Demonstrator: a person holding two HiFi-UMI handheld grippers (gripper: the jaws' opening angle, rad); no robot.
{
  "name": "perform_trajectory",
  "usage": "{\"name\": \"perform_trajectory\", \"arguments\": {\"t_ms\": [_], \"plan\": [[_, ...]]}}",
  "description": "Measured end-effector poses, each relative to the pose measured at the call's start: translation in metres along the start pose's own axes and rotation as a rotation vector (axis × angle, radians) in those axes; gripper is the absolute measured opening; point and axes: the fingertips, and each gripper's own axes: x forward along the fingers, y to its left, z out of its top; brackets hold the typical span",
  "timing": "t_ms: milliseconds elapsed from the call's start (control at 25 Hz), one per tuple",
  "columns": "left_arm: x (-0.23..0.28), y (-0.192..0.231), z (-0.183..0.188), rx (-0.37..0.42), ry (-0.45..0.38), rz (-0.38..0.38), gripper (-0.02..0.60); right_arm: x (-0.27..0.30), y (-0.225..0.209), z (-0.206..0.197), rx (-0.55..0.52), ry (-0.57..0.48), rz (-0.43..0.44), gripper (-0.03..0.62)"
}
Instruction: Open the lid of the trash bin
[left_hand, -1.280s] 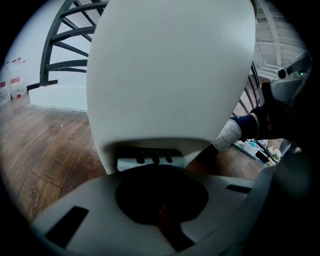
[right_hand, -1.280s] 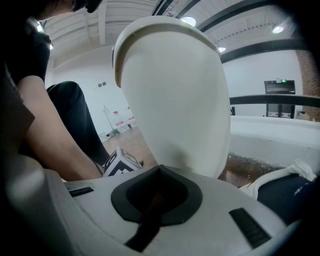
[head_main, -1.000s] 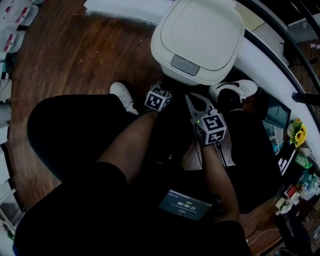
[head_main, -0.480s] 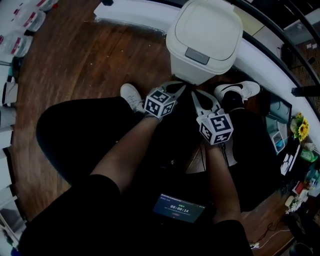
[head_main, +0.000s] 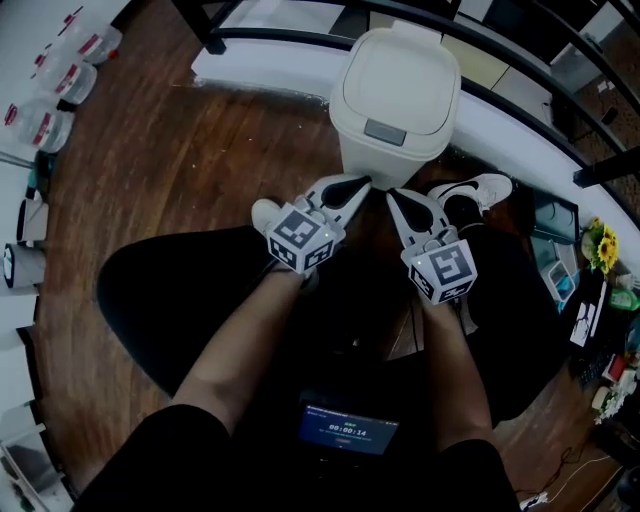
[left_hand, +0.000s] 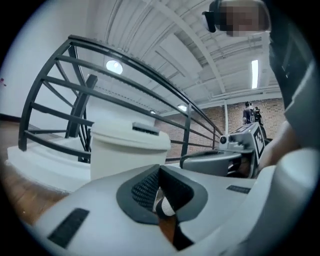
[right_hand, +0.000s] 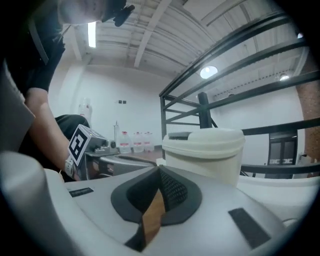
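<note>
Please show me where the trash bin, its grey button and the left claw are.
trash bin (head_main: 400, 75): head view, middle of its white top.
grey button (head_main: 385, 131): head view, middle of the button.
left claw (head_main: 358, 183): head view, its closed tips.

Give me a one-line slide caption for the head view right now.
Left gripper and right gripper, both shut and empty, poised before the white trash bin, its lid closed.

Dim head view; bright ceiling lights, fisheye-warped edges in gripper views
</note>
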Motion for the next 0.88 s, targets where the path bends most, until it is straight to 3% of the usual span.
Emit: {"name": "perform_trajectory", "arguments": {"t_ms": [280,880], "plan": [[-0.011,-0.026,0.041,0.066,-0.061,-0.036,0.018,-0.009,0.007,0.035,-0.015,-0.099,0.024,0.015],[-0.012,-0.035,0.058,0.086,-0.079,-0.007,0.018,-0.023,0.007,0.046,-0.004,-0.126,0.024,0.015]]}}
